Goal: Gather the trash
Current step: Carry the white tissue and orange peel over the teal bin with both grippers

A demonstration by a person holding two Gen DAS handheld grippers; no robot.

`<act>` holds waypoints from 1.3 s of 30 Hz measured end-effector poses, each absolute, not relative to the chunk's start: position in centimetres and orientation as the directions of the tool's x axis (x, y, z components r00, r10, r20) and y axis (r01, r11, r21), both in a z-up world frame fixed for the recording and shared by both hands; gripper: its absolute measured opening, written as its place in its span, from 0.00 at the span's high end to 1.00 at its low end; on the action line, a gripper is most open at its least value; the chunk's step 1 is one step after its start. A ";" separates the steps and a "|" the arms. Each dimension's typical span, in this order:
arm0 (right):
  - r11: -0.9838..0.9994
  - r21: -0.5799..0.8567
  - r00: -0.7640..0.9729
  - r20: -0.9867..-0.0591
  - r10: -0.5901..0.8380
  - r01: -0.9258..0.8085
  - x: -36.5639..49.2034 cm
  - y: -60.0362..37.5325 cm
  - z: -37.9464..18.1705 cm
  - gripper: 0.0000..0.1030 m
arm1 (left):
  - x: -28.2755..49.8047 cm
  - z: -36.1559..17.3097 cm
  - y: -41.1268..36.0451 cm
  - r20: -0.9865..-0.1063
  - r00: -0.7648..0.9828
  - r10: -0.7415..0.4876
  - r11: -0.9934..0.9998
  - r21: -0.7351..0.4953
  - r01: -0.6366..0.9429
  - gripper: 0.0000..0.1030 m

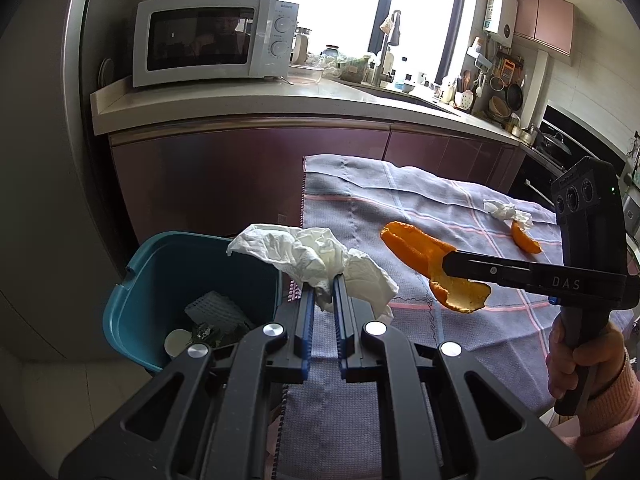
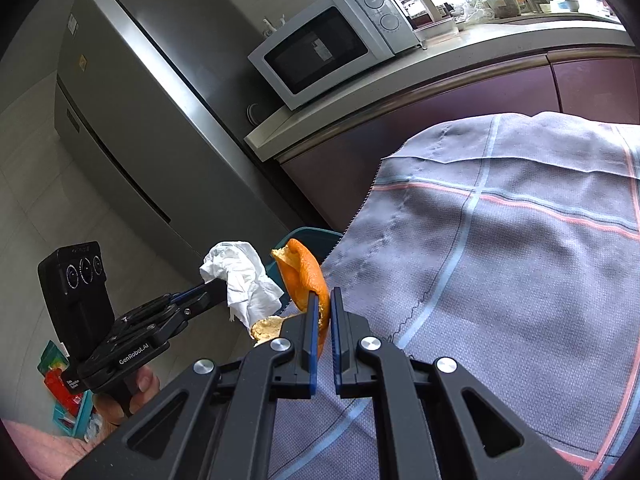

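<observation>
The bench (image 1: 460, 208) under its checked cloth ended beside the blue bin (image 1: 132, 280). Left tongs (image 1: 323, 280), clamped on a crumpled tissue (image 1: 312, 256), hung over that edge; right tongs (image 2: 325, 296) gripped orange peel (image 2: 300, 272) close alongside.

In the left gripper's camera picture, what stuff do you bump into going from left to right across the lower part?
Teal plastic trash bin → crumpled white paper tissue held in the left gripper → long orange peel held in the right gripper → small orange peel piece lying on the grey checked cloth → person's hand.
</observation>
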State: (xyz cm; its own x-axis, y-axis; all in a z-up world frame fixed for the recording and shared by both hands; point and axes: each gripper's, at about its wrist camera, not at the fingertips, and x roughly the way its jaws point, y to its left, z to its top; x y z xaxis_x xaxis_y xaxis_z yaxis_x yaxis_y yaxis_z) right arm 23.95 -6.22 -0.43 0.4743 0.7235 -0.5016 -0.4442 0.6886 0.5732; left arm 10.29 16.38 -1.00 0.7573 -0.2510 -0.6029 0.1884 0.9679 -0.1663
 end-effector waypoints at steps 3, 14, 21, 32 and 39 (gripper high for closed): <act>0.685 0.569 0.467 -0.502 0.728 -0.456 24.2 -5.6 -0.2 0.95 | 10.3 -1.0 16.8 -0.603 0.760 -0.241 0.970 -0.164 0.177 0.90; 0.674 0.556 0.440 -0.511 0.739 -0.486 24.9 -3.4 0.1 0.95 | 10.5 -1.2 18.2 -0.608 0.764 -0.215 0.976 -0.162 0.145 0.90; 0.669 0.550 0.425 -0.517 0.743 -0.499 25.4 -2.3 0.3 0.95 | 10.6 -1.1 18.9 -0.607 0.770 -0.199 0.979 -0.159 0.128 0.90; 0.662 0.531 0.402 -0.530 0.747 -0.530 26.0 -0.5 0.7 0.95 | 11.0 -1.5 20.2 -0.616 0.768 -0.176 0.983 -0.155 0.101 0.90; 0.659 0.522 0.393 -0.536 0.747 -0.541 26.3 0.4 0.7 0.95 | 11.2 -1.5 20.6 -0.616 0.770 -0.167 0.984 -0.154 0.091 0.90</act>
State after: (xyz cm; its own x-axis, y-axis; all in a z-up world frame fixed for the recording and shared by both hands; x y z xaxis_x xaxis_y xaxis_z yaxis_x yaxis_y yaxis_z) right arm 26.30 0.41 0.72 0.3928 0.7475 -0.5357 -0.5413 0.6589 0.5224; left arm 11.17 20.59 -1.46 0.7696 -0.1674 -0.6162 0.0908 0.9839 -0.1538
